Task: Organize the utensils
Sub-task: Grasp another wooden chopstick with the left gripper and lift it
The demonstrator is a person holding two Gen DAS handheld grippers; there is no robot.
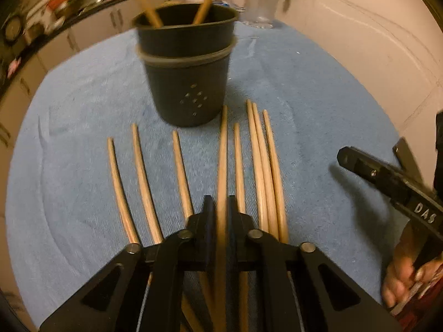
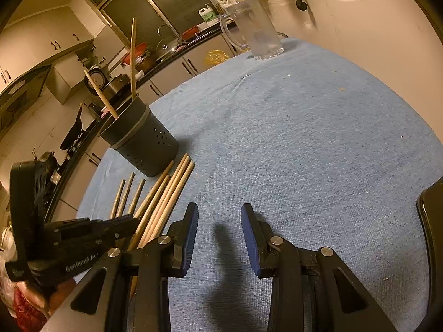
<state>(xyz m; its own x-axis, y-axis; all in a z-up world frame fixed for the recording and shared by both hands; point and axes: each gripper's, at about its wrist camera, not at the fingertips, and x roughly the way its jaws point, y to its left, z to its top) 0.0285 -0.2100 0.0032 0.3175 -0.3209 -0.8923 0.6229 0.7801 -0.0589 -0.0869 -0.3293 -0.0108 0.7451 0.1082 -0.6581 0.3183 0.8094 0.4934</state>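
Note:
Several wooden chopsticks (image 1: pixel 177 163) lie side by side on the blue cloth (image 1: pixel 318 110). My left gripper (image 1: pixel 221 207) is shut on one chopstick (image 1: pixel 223 152), whose tip points at the dark utensil holder (image 1: pixel 188 83). The holder stands behind the row with two chopsticks (image 1: pixel 146 2) upright in it. My right gripper (image 2: pixel 219 215) is open and empty, over bare cloth (image 2: pixel 304 138) to the right of the chopsticks (image 2: pixel 169 193). The holder (image 2: pixel 144 141) shows at the left in the right wrist view. The left gripper (image 2: pixel 130 221) shows there too.
A clear glass mug (image 2: pixel 254 33) stands at the far edge of the cloth near the wall. A kitchen counter with pots (image 2: pixel 144 55) runs behind the table at the left. A dark chair back (image 2: pixel 432 221) is at the right edge.

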